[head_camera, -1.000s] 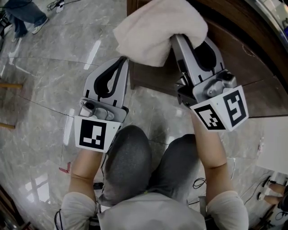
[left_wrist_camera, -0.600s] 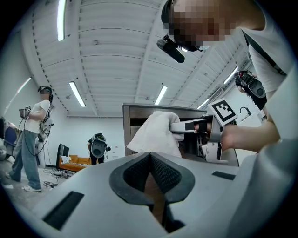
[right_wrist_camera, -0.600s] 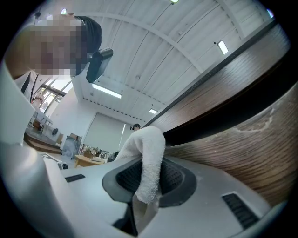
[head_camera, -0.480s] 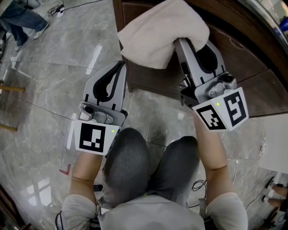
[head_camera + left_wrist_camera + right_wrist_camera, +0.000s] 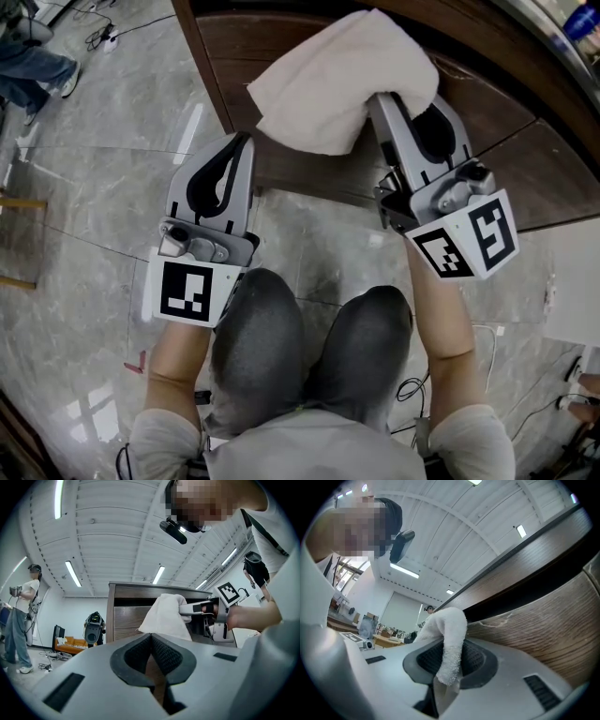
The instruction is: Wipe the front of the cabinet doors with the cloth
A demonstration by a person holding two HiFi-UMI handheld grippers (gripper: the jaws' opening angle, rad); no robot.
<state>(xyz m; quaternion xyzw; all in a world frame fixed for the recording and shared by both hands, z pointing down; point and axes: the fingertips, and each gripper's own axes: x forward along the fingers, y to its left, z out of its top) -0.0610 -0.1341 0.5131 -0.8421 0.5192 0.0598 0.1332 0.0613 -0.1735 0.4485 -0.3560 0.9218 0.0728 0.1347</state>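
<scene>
Right gripper (image 5: 398, 108): fingers clamped on cloth (image 5: 337, 80), bulk bunched ahead of tips as wiping pad | Cloth: at cabinet door (image 5: 272, 37) front, contact unconfirmed | Left gripper (image 5: 223, 173): fingers together, empty, likely parked clear of wipe path.

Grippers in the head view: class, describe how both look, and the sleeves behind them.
The left gripper and right gripper are grey, with black jaw pads and a white cube of black square markers at the rear. The sleeves are short, pale grey.
</scene>
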